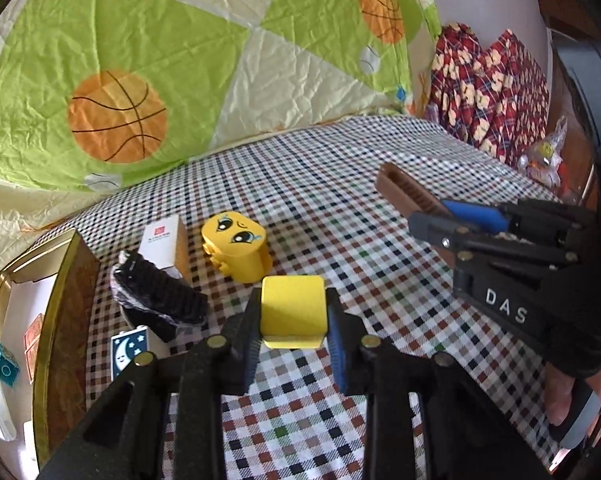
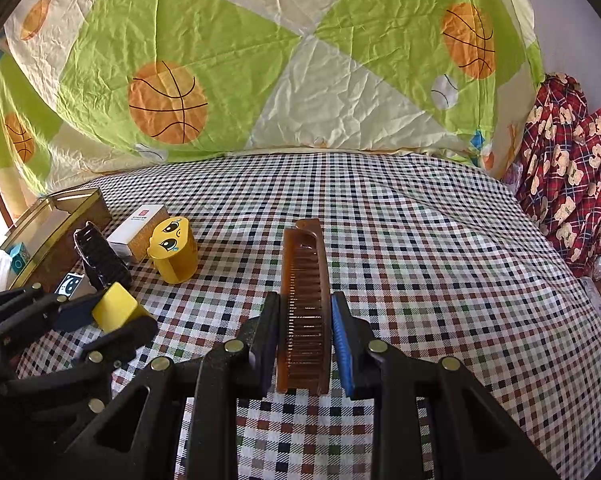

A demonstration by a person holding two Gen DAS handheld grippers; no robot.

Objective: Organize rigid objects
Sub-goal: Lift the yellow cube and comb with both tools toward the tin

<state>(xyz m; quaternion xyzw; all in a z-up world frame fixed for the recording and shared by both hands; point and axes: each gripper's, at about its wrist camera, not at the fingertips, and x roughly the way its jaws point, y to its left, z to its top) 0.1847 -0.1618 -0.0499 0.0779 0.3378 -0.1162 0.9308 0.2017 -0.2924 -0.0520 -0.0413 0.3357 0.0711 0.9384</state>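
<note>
Above the checked cloth [image 1: 380, 184], in the left wrist view, we are clamping our left gripper [image 1: 292, 320] on a yellow block [image 1: 292, 314], just short of the face block [image 1: 236, 246]. Through the right wrist view, we are gripping a brown comb [image 2: 304, 304] lengthwise in our right gripper [image 2: 305, 336], jaws closed against it.

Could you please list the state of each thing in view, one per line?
Left tool: shut on the yellow block, held above the cloth.
Right tool: shut on the brown comb, held level.
Face block: lying on the checked cloth, free.
Black comb: lying loose.
White box: closed.
Tin: open, with a blue block inside.
</note>
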